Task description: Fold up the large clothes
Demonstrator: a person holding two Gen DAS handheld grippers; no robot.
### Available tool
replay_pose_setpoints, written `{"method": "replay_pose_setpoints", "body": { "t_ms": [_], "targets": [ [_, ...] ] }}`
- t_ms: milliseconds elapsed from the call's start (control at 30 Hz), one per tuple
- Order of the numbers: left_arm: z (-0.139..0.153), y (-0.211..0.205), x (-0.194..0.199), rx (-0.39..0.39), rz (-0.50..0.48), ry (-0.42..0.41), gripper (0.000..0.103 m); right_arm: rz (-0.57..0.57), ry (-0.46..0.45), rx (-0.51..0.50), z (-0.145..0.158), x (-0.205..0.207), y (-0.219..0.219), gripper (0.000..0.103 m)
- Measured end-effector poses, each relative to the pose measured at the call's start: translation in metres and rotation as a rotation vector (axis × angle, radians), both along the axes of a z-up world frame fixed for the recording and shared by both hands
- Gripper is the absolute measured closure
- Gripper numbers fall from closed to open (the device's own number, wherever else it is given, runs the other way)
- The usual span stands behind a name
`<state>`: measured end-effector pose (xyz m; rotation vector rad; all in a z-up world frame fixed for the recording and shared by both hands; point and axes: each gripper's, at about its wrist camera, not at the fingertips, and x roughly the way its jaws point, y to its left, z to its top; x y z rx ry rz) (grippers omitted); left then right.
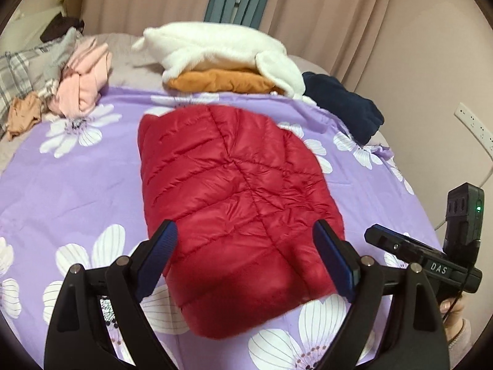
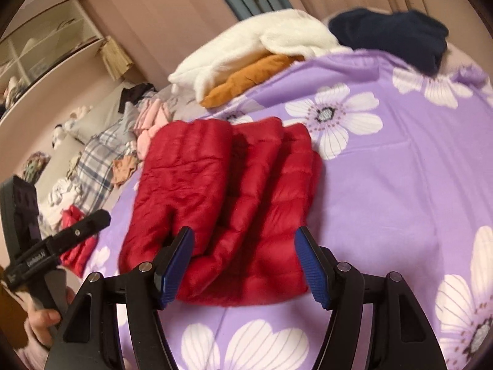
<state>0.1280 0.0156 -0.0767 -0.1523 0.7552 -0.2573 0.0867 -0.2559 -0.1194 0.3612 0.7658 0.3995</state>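
Note:
A red quilted puffer jacket (image 1: 234, 191) lies folded into a narrow bundle on the purple flowered sheet (image 1: 71, 185). It also shows in the right wrist view (image 2: 222, 191). My left gripper (image 1: 246, 246) is open and empty, held above the jacket's near end. My right gripper (image 2: 243, 256) is open and empty, over the jacket's near edge. The right gripper shows in the left wrist view (image 1: 416, 246) at the right, and the left gripper shows in the right wrist view (image 2: 61, 240) at the left.
A white fleece (image 1: 215, 49) on an orange garment (image 1: 222, 81) and a navy garment (image 1: 342, 104) lie at the far end of the bed. Pink (image 1: 83, 83) and plaid clothes (image 1: 21, 71) are piled far left. Curtains hang behind; a wall socket (image 1: 474, 123) is at right.

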Motion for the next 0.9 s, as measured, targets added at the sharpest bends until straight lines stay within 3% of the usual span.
{"method": "replay_pose_setpoints", "body": {
  "t_ms": [233, 333, 400, 600, 667, 733, 900],
  "targets": [
    [0.021, -0.002, -0.025, 0.07, 0.026, -0.066, 0.009, 0.014, -0.072, -0.083, 0.026, -0.024, 0.016, 0.034],
    [0.031, -0.004, -0.034, 0.093, 0.032, -0.087, 0.005, -0.012, -0.09, -0.117, 0.037, -0.035, 0.021, 0.018],
    [0.037, -0.005, -0.041, 0.106, 0.043, -0.098, 0.0, -0.024, -0.099, -0.131, 0.042, -0.04, 0.024, 0.016],
    [0.054, -0.004, -0.051, 0.121, 0.083, -0.091, 0.0, -0.067, -0.111, -0.221, 0.059, -0.053, 0.034, 0.015],
    [0.059, -0.005, -0.055, 0.125, 0.096, -0.09, 0.0, -0.083, -0.113, -0.232, 0.066, -0.056, 0.035, 0.009],
    [0.064, -0.007, -0.058, 0.154, 0.118, -0.087, 0.0, -0.097, -0.101, -0.257, 0.072, -0.06, 0.038, 0.001],
    [0.08, -0.015, -0.069, 0.227, 0.16, -0.088, 0.0, -0.117, -0.116, -0.324, 0.089, -0.068, 0.048, 0.001]
  ]
}}
